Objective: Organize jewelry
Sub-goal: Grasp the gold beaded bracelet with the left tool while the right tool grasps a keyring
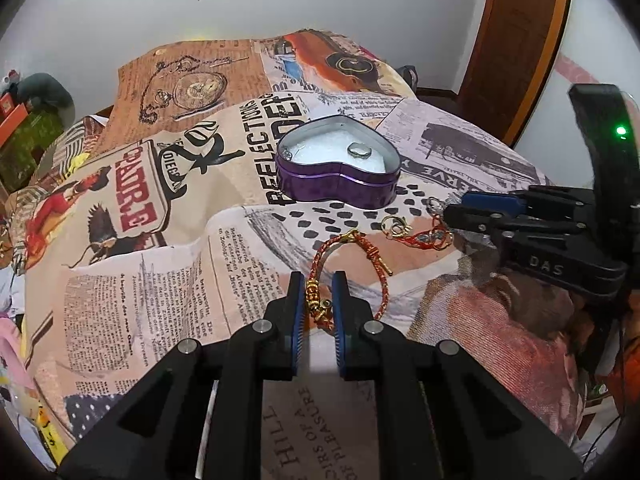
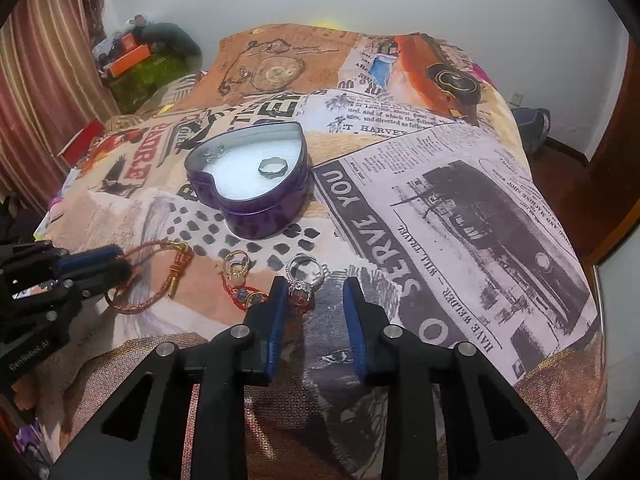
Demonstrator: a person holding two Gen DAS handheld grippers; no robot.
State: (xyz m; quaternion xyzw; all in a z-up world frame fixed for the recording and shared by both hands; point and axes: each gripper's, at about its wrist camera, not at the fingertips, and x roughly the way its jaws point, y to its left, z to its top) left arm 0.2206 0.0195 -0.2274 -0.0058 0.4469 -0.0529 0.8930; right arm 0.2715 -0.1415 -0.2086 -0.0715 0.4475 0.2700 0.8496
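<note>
My left gripper (image 1: 318, 280) is shut on the gold-beaded part of a red and gold braided bracelet (image 1: 348, 240), whose loop lies on the printed bedspread. In the right wrist view that gripper (image 2: 120, 262) comes in from the left, its tips on the bracelet (image 2: 160, 276). My right gripper (image 2: 316, 284) is open. A silver ring with a stone (image 2: 304, 276) lies between its fingertips, close against the left finger (image 2: 280, 292) and clear of the right one. A purple heart-shaped tin (image 1: 340, 188) (image 2: 260, 220) stands open beyond, holding a plain silver ring (image 1: 359, 149) (image 2: 273, 168) on white padding.
A gold ring (image 2: 237, 266) and a thin red string bracelet (image 2: 240, 292) lie between the two grippers. A small silver piece (image 2: 210, 156) sits at the tin's left lobe. The bedspread (image 2: 460, 200) drops off at the right toward a wooden door (image 1: 516, 40); clutter lies far left.
</note>
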